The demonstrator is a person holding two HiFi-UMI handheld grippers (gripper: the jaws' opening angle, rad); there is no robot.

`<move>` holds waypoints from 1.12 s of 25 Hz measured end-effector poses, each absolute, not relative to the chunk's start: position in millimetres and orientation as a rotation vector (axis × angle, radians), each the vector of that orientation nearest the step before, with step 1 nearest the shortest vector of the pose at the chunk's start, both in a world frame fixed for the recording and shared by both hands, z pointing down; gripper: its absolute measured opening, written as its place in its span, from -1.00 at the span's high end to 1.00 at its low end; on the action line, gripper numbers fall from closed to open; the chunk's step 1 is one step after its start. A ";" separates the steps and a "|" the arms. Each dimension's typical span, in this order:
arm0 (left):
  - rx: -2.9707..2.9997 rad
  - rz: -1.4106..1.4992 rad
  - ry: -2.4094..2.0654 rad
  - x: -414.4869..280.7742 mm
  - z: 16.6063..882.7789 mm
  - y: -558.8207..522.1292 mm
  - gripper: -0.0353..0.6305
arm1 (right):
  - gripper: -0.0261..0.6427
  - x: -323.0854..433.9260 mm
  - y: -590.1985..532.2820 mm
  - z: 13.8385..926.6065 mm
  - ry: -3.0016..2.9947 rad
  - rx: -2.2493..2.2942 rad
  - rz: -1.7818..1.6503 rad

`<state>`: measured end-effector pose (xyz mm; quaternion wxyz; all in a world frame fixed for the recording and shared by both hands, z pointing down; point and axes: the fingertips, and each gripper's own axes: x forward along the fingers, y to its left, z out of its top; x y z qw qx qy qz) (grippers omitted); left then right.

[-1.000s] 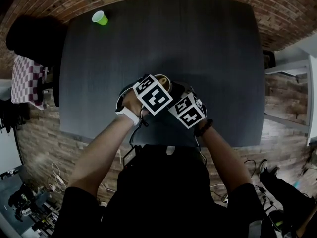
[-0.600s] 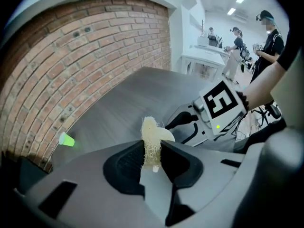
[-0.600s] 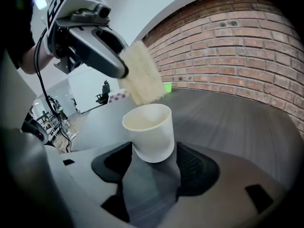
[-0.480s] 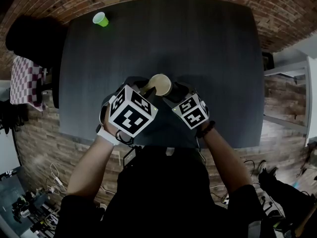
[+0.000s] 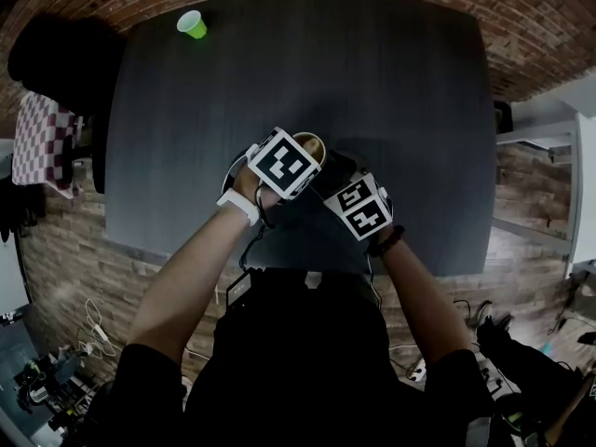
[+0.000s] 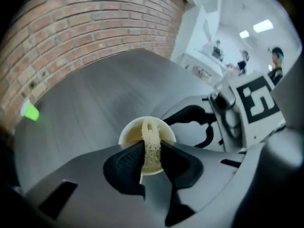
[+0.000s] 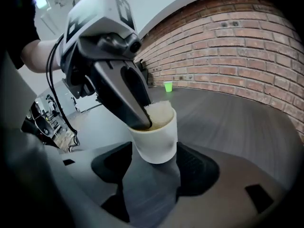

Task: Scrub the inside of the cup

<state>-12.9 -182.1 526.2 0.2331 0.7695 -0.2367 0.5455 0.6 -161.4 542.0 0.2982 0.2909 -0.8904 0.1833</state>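
Observation:
A small white cup (image 5: 314, 143) sits low over the dark table's near middle, with my right gripper (image 7: 155, 152) shut on its lower wall, one pad on each side. In the right gripper view the cup (image 7: 156, 141) is upright. My left gripper (image 6: 151, 149) points steeply down into the cup (image 6: 127, 133), shut on a pale yellow scrubbing sponge (image 6: 151, 132); its jaws have just tightened a little on it. The sponge's end (image 7: 160, 110) shows above the rim beside the left gripper's dark fingers (image 7: 126, 91), which dip inside the cup.
A green cup (image 5: 192, 24) stands at the dark table's (image 5: 400, 91) far left corner. A black chair (image 5: 56, 63) and a checked cloth (image 5: 42, 142) are off the left edge. Brick floor surrounds the table.
Half a second ago the left gripper was drawn back toward me, leaving the cup's mouth uncovered. It has since returned over the cup with the sponge inside. The right gripper has held still.

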 end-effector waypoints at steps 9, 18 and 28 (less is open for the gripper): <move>2.004 0.624 -0.635 -13.3 442.7 -173.3 0.61 | 0.02 3.6 -156.9 541.4 -2.374 0.784 0.510; 2.119 1.263 -0.706 -11.9 495.6 -177.1 0.61 | 0.02 4.7 -149.6 539.8 -2.363 0.791 0.510; 2.119 1.177 -0.645 5.3 486.4 -172.5 0.62 | 0.02 3.0 -150.7 534.3 -2.360 0.806 0.483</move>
